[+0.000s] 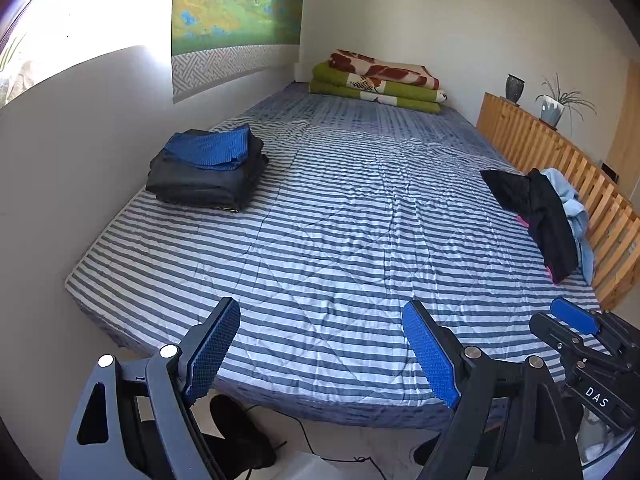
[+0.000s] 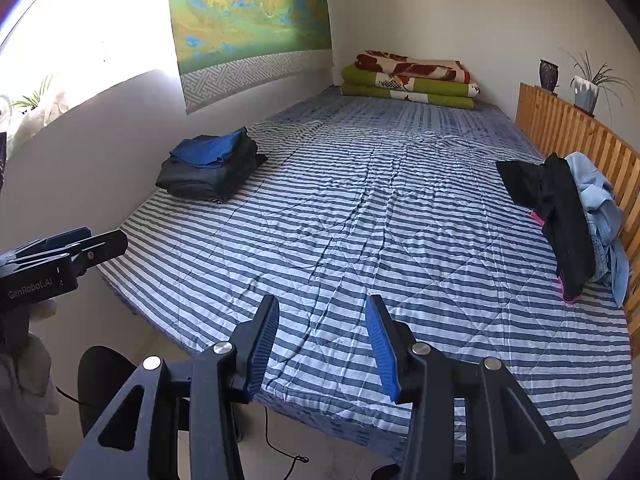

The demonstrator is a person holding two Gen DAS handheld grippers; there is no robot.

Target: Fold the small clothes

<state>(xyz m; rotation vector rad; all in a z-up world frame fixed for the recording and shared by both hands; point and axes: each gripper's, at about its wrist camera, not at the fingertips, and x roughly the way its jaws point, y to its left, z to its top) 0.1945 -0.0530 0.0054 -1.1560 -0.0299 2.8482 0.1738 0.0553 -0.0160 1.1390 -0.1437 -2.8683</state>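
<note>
A heap of unfolded clothes (image 1: 552, 216) (image 2: 568, 220), black with light blue and a pink edge, lies at the bed's right side against the wooden rail. A folded stack (image 1: 208, 168) (image 2: 210, 168), blue on top of dark grey, sits at the left by the wall. My left gripper (image 1: 322, 316) hovers wide open over the near edge of the striped bed (image 1: 340, 220), nothing between its blue pads. My right gripper (image 2: 322, 312) is partly open, also empty, above the bed's (image 2: 360, 220) near edge. Each gripper shows at the edge of the other's view.
Folded green and red-patterned blankets (image 1: 376, 80) (image 2: 412, 78) lie at the far end. A slatted wooden rail (image 1: 560, 168) (image 2: 580, 144) with a vase and a potted plant (image 2: 586, 88) runs along the right. A wall and hanging scroll (image 2: 248, 20) bound the left. Cables and dark objects lie on the floor below.
</note>
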